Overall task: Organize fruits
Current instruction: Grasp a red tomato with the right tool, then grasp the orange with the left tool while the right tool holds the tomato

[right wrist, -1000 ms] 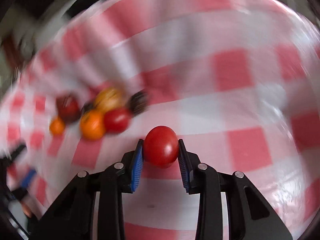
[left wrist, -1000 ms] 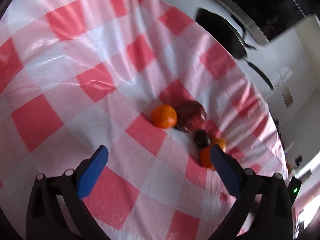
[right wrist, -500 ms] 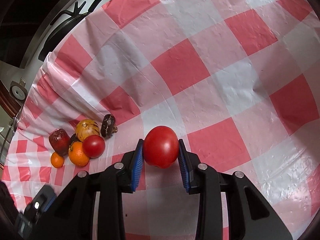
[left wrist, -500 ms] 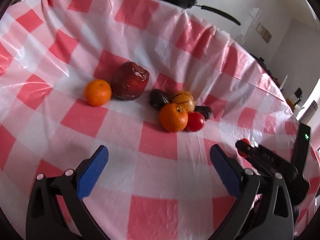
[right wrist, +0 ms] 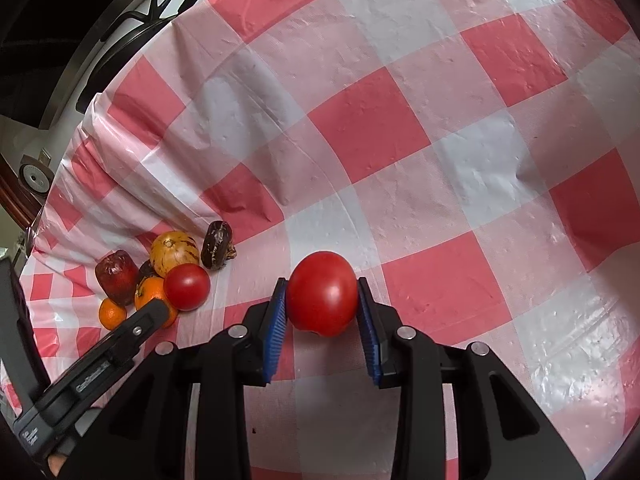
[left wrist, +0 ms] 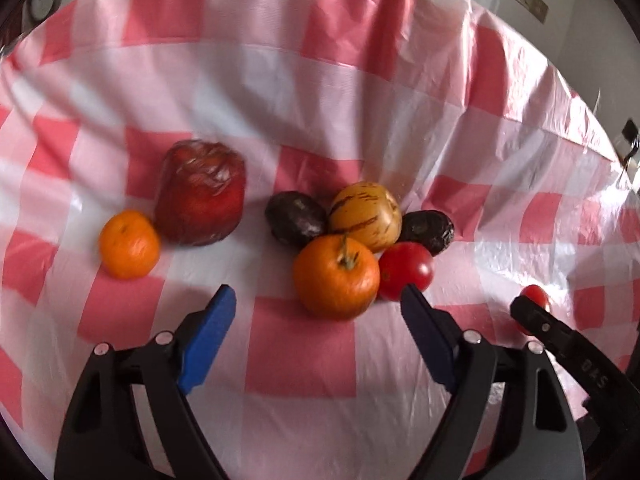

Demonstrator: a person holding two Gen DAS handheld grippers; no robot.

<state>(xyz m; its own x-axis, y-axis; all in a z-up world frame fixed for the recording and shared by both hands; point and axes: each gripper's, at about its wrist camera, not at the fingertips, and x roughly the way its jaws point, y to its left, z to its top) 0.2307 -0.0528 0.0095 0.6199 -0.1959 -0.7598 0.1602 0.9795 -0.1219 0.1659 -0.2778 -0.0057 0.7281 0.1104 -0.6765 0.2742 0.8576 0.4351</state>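
My right gripper (right wrist: pixel 322 308) is shut on a large red tomato (right wrist: pixel 322 294) and holds it just above the checked cloth. It also shows at the right of the left wrist view (left wrist: pixel 536 312). My left gripper (left wrist: pixel 316 306) is open and empty, close in front of a fruit cluster: a big orange (left wrist: pixel 336 278), a small red tomato (left wrist: pixel 406 270), a yellow striped fruit (left wrist: pixel 366 216) and two dark fruits (left wrist: pixel 296 218). A wrapped dark red fruit (left wrist: pixel 200 194) and a small orange (left wrist: pixel 129 244) lie to the left. The cluster shows at the left of the right wrist view (right wrist: pixel 186 286).
The red and white checked plastic cloth (right wrist: pixel 400 140) covers the table and wrinkles near its far edge. A dark pan and its handle (right wrist: pixel 132 20) sit beyond the cloth's edge. A white wall (left wrist: pixel 580 20) stands behind the table.
My left gripper has moved closer to the fruit cluster, which now looms larger. My right gripper keeps the tomato and has come nearer to the cluster's right side.
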